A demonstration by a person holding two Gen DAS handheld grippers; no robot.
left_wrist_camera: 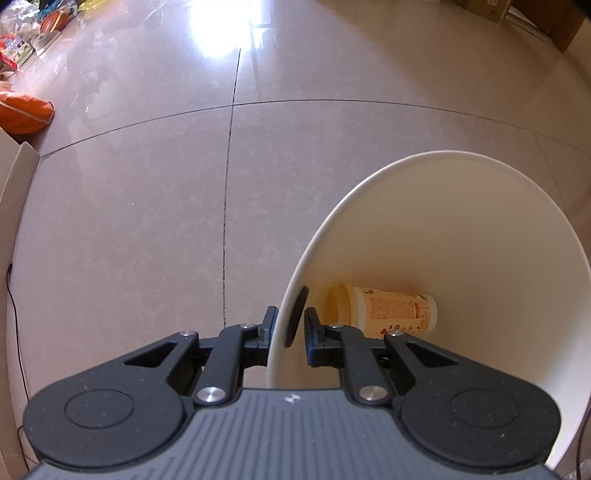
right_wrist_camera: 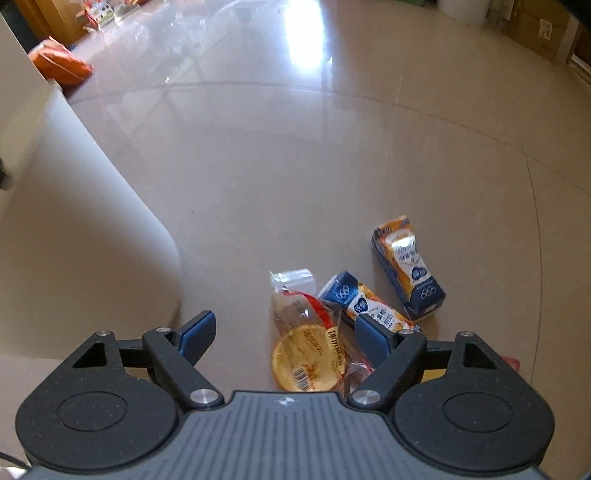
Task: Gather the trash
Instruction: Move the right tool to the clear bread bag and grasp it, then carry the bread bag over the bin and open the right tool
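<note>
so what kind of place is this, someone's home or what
Probably a room in a home. Glossy beige floor tiles, a basketball among toys and bags by the wall, cardboard boxes at the far edge, and a white waste bin standing on the floor.

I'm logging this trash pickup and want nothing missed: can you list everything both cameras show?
bin: one, white, gripped at its rim, cup inside
cup: one, yellow printed, lying on its side in the bin
cartons: two, blue and orange, lying on the floor
wrapper: one, clear with yellow and red print, on the floor beside the cartons
bag: one, orange, far left on the floor
boxes: brown cardboard, count unclear, far right
floor: beige glossy tiles
left gripper: black, shut on the bin rim
right gripper: black with blue pads, open above the wrapper
</note>
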